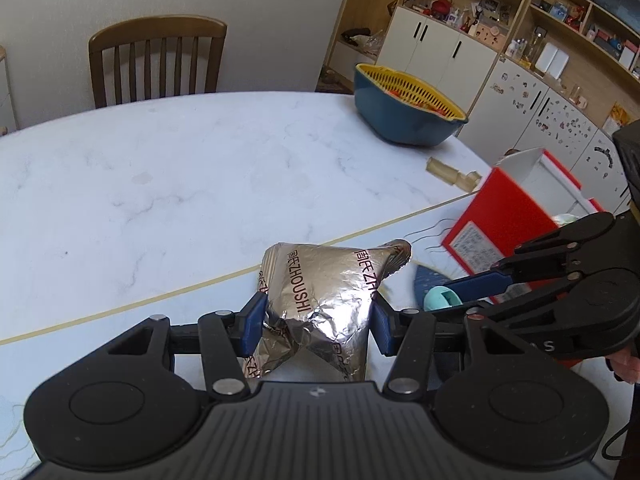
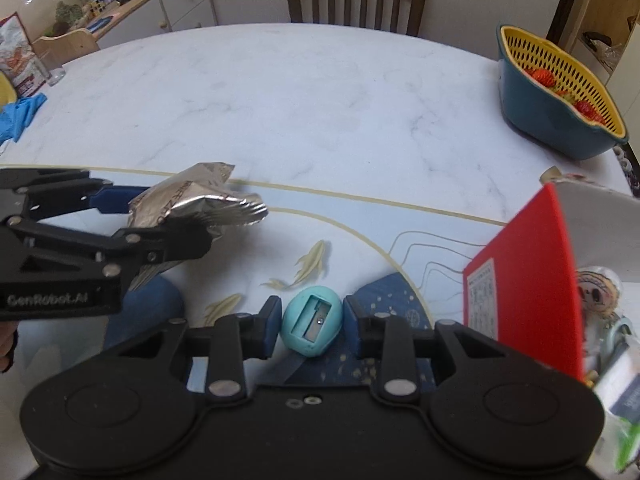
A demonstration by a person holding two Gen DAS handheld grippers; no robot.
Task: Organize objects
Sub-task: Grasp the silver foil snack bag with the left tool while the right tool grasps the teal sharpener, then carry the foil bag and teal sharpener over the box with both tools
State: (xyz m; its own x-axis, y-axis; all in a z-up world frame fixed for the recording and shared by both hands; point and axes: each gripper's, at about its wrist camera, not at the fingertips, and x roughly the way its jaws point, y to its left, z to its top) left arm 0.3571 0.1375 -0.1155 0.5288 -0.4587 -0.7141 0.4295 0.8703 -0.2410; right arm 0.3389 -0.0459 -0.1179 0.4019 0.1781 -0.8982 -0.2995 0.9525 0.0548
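Observation:
A crumpled silver foil snack packet (image 1: 320, 280) is pinched between the blue pads of my left gripper (image 1: 318, 316), which is shut on it and holds it just above the marble table (image 1: 160, 180). In the right wrist view that packet (image 2: 200, 196) and the left gripper (image 2: 160, 220) show at the left. My right gripper (image 2: 312, 320) points steeply down, and its pads touch both sides of a teal egg-shaped pencil sharpener (image 2: 298, 336) lying on the table's blue pattern. In the left wrist view the sharpener (image 1: 440, 298) sits at the right gripper's (image 1: 440, 300) tips.
An open red box (image 2: 528, 272) stands just right of the sharpener, with a small doll (image 2: 596, 292) and other items inside. A blue bowl with a yellow strainer (image 2: 552, 120) of strawberries stands at the far right. A blue cloth (image 2: 24, 116) lies far left. Behind the table stands a wooden chair (image 1: 156, 60).

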